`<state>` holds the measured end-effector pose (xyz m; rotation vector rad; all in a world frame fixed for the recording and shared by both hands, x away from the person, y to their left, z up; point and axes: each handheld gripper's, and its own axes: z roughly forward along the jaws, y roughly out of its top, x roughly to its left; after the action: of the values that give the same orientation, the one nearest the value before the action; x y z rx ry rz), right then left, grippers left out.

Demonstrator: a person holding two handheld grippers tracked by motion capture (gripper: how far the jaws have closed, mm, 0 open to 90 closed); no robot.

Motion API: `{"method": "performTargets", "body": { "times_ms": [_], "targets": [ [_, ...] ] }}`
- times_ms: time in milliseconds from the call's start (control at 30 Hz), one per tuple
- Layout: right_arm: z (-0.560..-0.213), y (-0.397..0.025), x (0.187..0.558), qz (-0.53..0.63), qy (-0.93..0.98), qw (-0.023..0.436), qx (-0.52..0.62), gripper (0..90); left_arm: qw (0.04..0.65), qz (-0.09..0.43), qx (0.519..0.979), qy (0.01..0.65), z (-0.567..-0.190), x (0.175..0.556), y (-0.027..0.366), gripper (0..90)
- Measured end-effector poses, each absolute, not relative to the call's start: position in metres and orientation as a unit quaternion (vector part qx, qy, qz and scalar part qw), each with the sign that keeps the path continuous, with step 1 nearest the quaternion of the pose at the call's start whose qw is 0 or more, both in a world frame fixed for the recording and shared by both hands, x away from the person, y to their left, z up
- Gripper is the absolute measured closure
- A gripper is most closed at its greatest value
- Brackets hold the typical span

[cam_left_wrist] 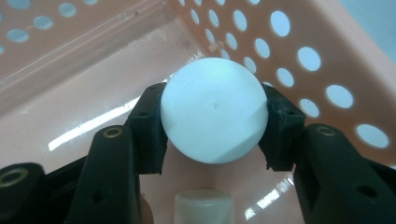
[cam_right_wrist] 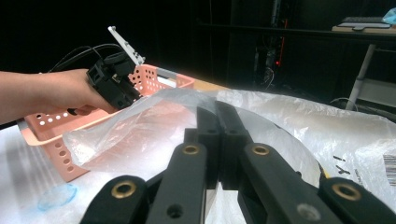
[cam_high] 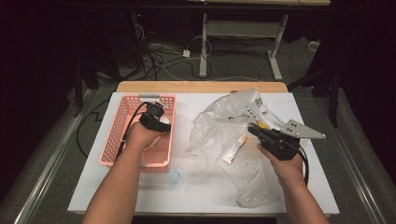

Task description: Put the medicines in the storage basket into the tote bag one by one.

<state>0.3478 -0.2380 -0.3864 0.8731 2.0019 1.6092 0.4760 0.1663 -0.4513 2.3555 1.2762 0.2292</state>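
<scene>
I have the left gripper (cam_left_wrist: 214, 126) low inside the pink basket (cam_high: 116, 126), jaws pinching a white ball (cam_left_wrist: 214, 115) across its middle. It looks light, smooth and prone to slip. My right gripper (cam_right_wrist: 217, 140) has its jaws pressed together, apparently nipping the soft plastic bag (cam_high: 219, 126).

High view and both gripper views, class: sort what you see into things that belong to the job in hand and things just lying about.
In the job:
left gripper, shut on the white ball
pink basket
right gripper, pinching the clear plastic bag

Lying about:
small tube on the bag
blue ring on the table
floor cables
</scene>
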Motion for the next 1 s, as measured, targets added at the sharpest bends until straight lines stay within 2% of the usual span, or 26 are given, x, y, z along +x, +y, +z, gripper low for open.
{"method": "performTargets", "body": {
  "times_ms": [400,1000],
  "targets": [
    [-0.385,-0.238,0.347,0.581,0.72,0.215,0.312,90.0,0.245,0.1,0.845,0.466,-0.433,0.463,0.169,48.5],
    [-0.382,-0.237,0.344,0.582,0.72,0.217,0.31,90.0,0.308,0.13,0.822,0.462,-0.405,0.408,0.188,48.5]
  ]
}}
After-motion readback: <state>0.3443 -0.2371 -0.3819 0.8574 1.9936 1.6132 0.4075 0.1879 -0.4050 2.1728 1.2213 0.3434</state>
